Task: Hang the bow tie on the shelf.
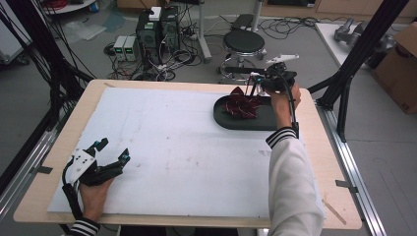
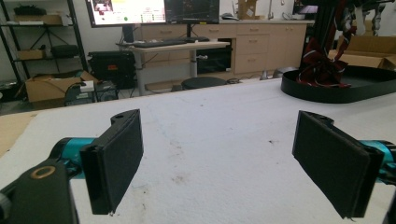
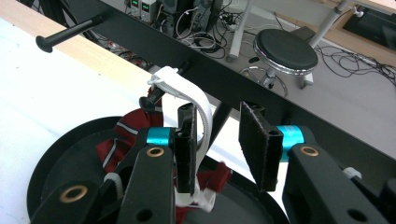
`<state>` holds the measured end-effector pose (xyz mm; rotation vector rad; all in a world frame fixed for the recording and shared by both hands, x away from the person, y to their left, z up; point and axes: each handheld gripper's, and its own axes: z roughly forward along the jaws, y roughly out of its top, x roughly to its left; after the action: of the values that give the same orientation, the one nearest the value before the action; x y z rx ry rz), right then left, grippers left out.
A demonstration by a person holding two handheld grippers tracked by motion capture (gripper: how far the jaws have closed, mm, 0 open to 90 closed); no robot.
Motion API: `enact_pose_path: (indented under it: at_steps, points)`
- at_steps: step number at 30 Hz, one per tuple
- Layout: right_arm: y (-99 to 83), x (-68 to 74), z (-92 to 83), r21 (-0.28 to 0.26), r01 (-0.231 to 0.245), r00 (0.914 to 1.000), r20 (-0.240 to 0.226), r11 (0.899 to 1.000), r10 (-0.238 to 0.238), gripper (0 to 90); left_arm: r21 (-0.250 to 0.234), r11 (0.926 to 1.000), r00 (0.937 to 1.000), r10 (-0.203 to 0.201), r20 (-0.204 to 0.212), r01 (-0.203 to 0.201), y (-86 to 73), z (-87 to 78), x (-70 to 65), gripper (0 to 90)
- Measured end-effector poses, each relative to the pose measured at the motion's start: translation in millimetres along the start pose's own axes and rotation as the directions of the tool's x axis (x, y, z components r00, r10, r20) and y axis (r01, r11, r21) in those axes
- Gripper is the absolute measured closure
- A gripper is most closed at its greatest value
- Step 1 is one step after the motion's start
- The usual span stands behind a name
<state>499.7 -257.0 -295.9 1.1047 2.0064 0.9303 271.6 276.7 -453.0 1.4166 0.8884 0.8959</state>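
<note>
The left gripper (image 1: 112, 150) rests at the near left of the table (image 1: 59, 132), jaws spread wide on nothing, well apart from the work. Far right, the dark red cloth (image 1: 242, 104) lies in the black tray (image 1: 236, 123), its white strap (image 3: 198, 105) looped up onto a peg (image 3: 150, 100). The right gripper (image 3: 223, 144) sits directly over it, jaws partly parted, the strap running just beside the left pad, seemingly unpinched.

Count: 2 grippers, left gripper (image 1: 112, 150) and right gripper (image 1: 256, 89), 1 black tray (image 1: 246, 123), 1 dark red cloth bow (image 1: 242, 104), 1 white strap (image 3: 198, 112), 2 black pegs (image 3: 70, 33), 1 white mat (image 1: 172, 147), 1 round stool (image 1: 244, 42)
</note>
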Motion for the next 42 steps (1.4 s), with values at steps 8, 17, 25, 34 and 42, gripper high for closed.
enact_pose_path:
  at_steps: [8,17,25,34,42]
  points:
    - [-7.4,3.4,0.7,-0.004,0.006,1.0,0.002,1.0,-0.006,63.0,-0.003,1.0,1.0,0.0,-0.001,0.0,0.0,-0.4,-0.2,16.7]
    - [-7.7,6.8,-0.5,-0.013,0.041,0.9991,-0.015,0.999,-0.041,59.9,-0.004,1.0,1.0,0.001,-0.001,-0.001,0.0,-0.3,-0.5,16.8]
    - [-4.8,13.0,-4.1,-0.014,0.066,0.9976,-0.018,0.998,-0.066,58.5,-0.005,1.0,1.0,0.003,-0.001,-0.003,-0.1,-0.7,-0.2,16.8]
    - [-2.0,15.9,-16.6,-0.017,0.075,0.9969,-0.022,0.997,-0.075,56.6,-0.008,1.0,1.0,0.003,-0.002,-0.003,-0.3,-0.6,-0.4,16.8]
    - [0.9,20.2,-38.5,-0.044,0.09,0.995,-0.039,0.995,-0.092,55.0,-0.008,1.0,1.0,-0.004,-0.004,0.004,-0.2,-0.6,-0.3,16.8]
